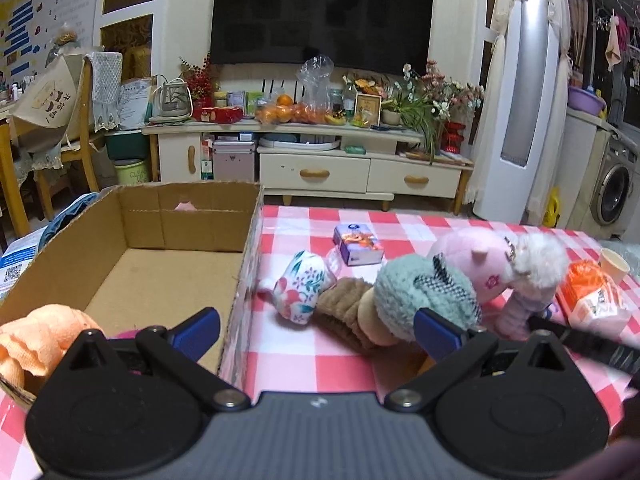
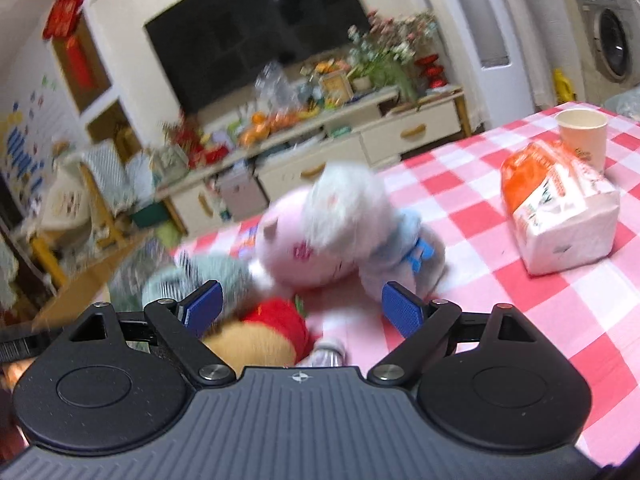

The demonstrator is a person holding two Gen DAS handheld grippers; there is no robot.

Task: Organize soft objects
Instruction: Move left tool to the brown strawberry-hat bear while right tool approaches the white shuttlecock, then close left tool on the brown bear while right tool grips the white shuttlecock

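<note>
A row of soft things lies on the checked tablecloth: a floral pouch (image 1: 302, 290), a brown knit piece (image 1: 346, 312), a teal knit hat (image 1: 424, 298) and a pink plush pig (image 1: 492, 264) with a white fluffy toy (image 1: 538, 262) on it. My left gripper (image 1: 316, 332) is open over the edge of the cardboard box (image 1: 188, 224), just before the pile. An orange cloth (image 1: 38, 340) sits in the box's near corner. My right gripper (image 2: 302, 310) is open above a red and tan plush (image 2: 264, 334), with the pig (image 2: 296, 244) and white toy (image 2: 344, 204) just ahead, blurred.
A purple tissue pack (image 1: 357, 245) lies behind the pile. An orange-and-white napkin pack (image 2: 560, 216) and a paper cup (image 2: 582, 136) stand to the right. A small bottle (image 2: 328, 354) lies under my right gripper. The TV stand is beyond the table.
</note>
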